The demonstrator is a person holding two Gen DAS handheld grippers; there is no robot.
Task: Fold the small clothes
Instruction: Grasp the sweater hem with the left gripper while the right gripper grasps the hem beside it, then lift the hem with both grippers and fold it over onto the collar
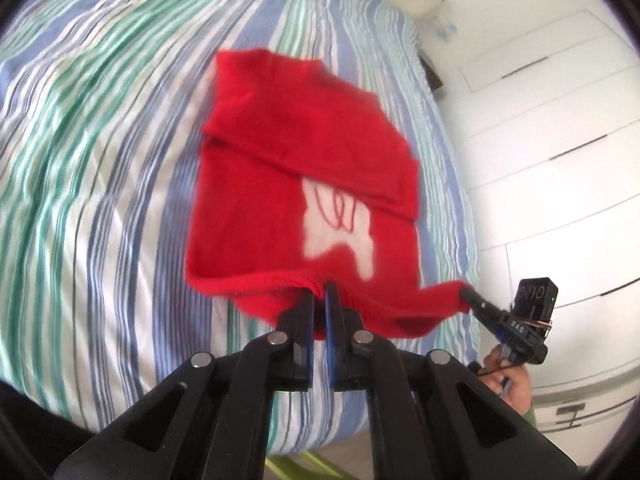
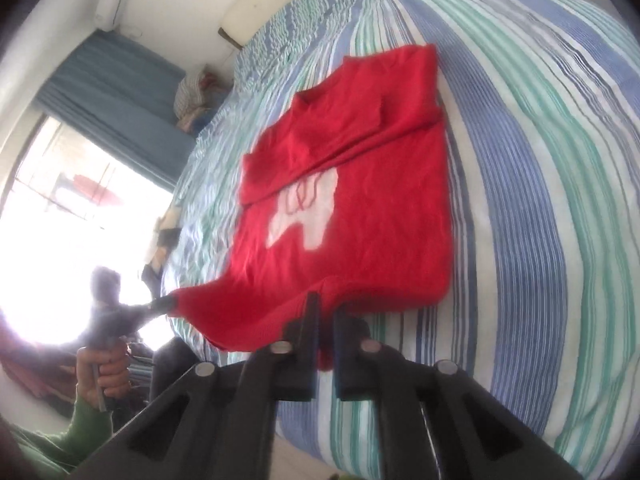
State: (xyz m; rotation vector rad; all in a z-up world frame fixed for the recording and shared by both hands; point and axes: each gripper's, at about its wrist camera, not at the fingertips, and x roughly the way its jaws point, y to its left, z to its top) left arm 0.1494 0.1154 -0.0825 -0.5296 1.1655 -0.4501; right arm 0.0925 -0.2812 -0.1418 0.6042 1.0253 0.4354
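The bed (image 2: 540, 160) lay bare of objects over most of its striped cover, with open room beside the red garment (image 2: 352, 208) on its long sides and beyond its collar toward the head of the bed. A bundle of folded fabric (image 2: 196, 92) sat near the head corner by the window side, well apart from the garment. Dark items (image 2: 166, 240) lay along the window-side edge. On the opposite side, white cabinet doors (image 1: 540, 140) stood close to the bed's edge, leaving only a narrow passage there. Both hand-held grippers, left (image 1: 320, 300) and right (image 2: 327, 312), occupied the foot edge, clamped on the garment's hem.

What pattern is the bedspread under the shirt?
Blue, green and white stripes on the bedspread; clearest in the right wrist view.
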